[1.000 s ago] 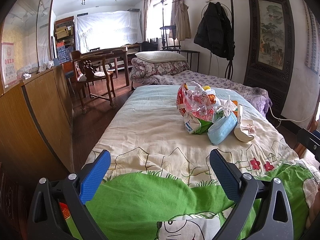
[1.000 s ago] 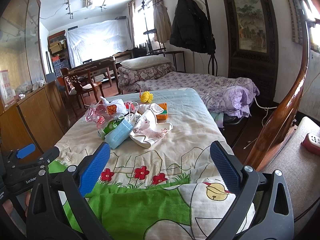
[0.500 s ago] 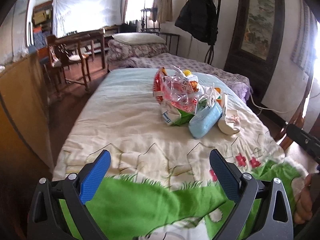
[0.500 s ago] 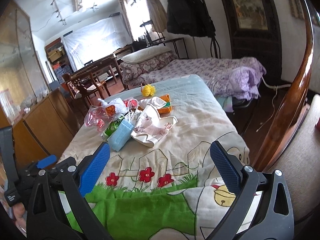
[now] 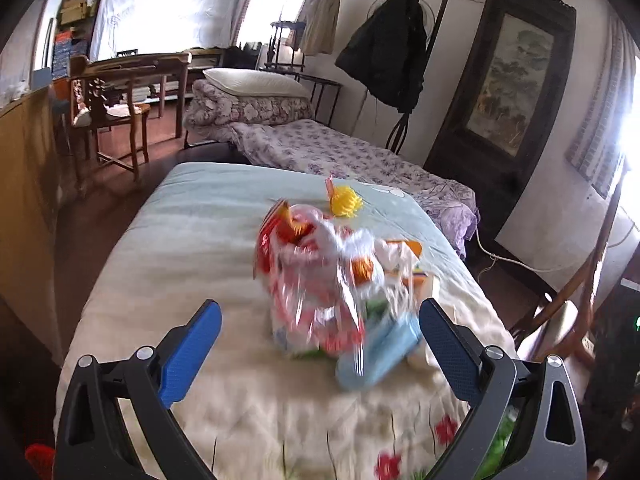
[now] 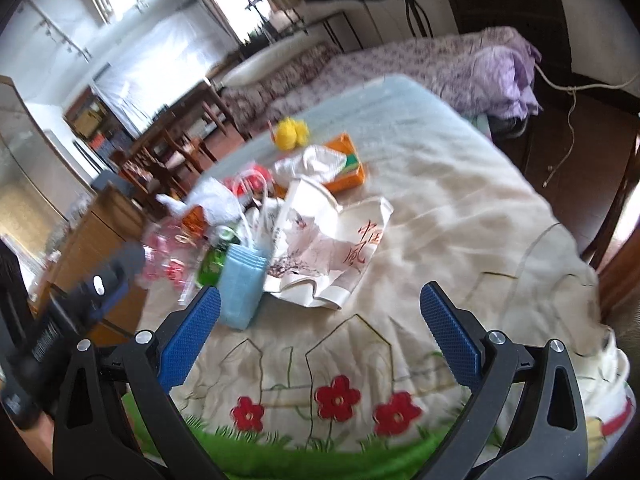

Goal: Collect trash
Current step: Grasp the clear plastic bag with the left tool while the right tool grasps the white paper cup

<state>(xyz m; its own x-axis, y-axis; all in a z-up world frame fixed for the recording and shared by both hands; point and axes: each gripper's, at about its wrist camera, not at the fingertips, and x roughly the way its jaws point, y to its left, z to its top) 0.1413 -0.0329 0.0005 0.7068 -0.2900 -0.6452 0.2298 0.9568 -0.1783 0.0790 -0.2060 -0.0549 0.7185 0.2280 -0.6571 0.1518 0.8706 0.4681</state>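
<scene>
Nothing is collected yet, as far as I can judge: the whole trash pile sits mid-bed [image 6: 460, 208]. You have one white printed bag [image 6: 336, 248], one crinkly red-and-clear plastic bag [image 5: 312, 280], one orange box [image 6: 348, 160], one blue mask pack [image 6: 242, 284], one yellow ball [image 6: 292, 132]. Both your left tool [image 5: 320, 350] and right tool [image 6: 320, 344] are released, grasping nothing.
</scene>
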